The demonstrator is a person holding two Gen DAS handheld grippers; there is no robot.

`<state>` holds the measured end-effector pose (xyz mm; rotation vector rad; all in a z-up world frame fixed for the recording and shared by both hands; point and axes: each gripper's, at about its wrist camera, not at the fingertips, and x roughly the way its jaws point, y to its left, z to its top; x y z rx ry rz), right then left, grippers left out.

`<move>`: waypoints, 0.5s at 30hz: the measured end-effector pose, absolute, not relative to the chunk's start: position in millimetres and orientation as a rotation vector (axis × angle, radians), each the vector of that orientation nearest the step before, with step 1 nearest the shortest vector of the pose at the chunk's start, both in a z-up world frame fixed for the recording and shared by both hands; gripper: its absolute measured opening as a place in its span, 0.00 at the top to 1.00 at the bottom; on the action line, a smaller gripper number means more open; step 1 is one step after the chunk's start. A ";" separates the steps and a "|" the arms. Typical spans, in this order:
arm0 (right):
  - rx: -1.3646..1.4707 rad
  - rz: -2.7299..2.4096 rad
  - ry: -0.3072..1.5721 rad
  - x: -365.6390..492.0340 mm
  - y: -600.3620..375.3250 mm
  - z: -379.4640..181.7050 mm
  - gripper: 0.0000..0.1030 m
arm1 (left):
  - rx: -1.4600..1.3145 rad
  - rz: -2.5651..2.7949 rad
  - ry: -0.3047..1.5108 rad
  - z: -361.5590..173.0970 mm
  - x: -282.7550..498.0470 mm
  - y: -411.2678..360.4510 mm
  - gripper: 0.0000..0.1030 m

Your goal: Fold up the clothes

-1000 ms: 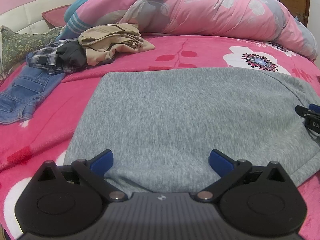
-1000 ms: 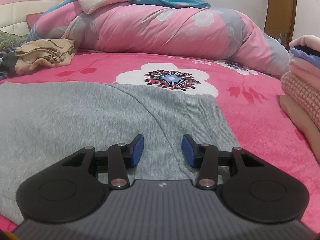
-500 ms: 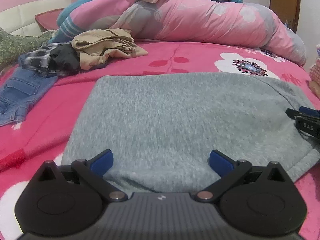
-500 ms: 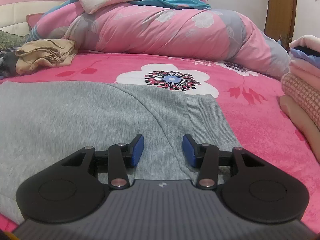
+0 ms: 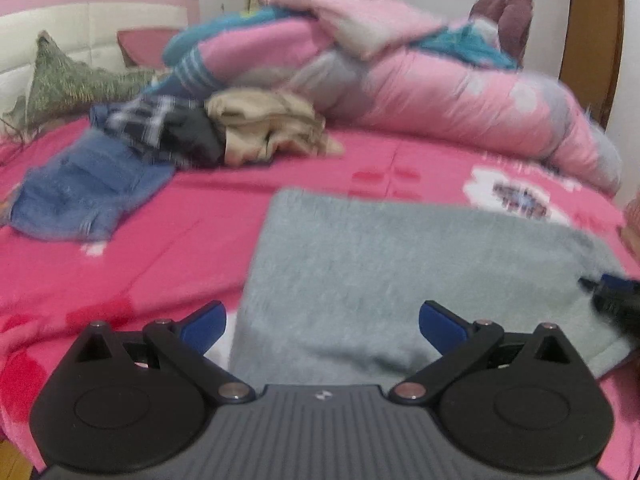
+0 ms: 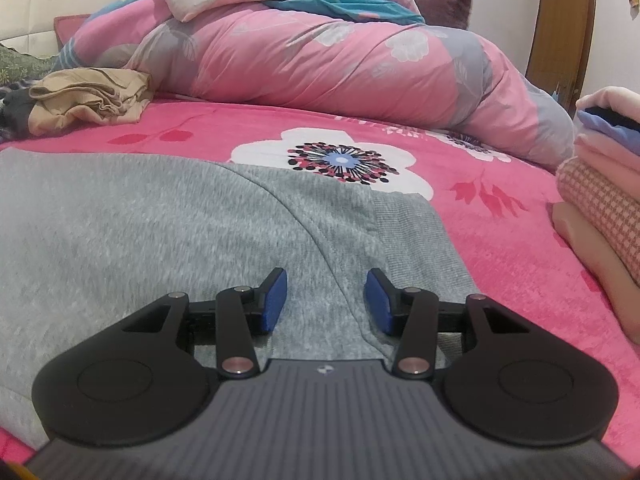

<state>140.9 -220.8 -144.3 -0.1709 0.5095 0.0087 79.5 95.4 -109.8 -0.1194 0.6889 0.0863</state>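
A grey sweatshirt (image 5: 400, 272) lies folded flat on the pink bed. My left gripper (image 5: 322, 320) hangs wide open over its near left corner, nothing between the blue pads. In the right wrist view the same grey sweatshirt (image 6: 168, 232) fills the lower left, its ribbed hem (image 6: 412, 232) toward the right. My right gripper (image 6: 326, 300) stands partly open just above the fabric near that hem, pads apart and holding nothing. The right gripper's tip (image 5: 612, 296) shows at the left wrist view's right edge.
Unfolded clothes lie at the back left: blue jeans (image 5: 84, 188), a plaid shirt (image 5: 148, 120) and a tan garment (image 5: 264, 128). A rolled pink quilt (image 5: 440, 92) runs across the back. Folded clothes are stacked at the right (image 6: 600, 184). A person (image 5: 506, 12) stands behind the quilt.
My left gripper has shifted left, so the sweatshirt's left edge and more of the pink sheet now lie beneath it. The right gripper has held still. A person has come into view behind the quilt.
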 end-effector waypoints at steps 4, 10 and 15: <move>-0.176 0.018 0.532 142.8 -221.2 -139.6 0.56 | -0.174 0.084 0.747 -115.7 78.8 109.1 0.03; -0.104 0.060 0.468 113.1 -211.4 -107.5 0.44 | -0.257 0.071 0.666 -95.2 59.5 143.3 0.03; -0.144 0.278 0.332 69.5 -161.5 -81.8 0.36 | -0.433 0.090 0.688 -96.1 53.8 188.1 0.03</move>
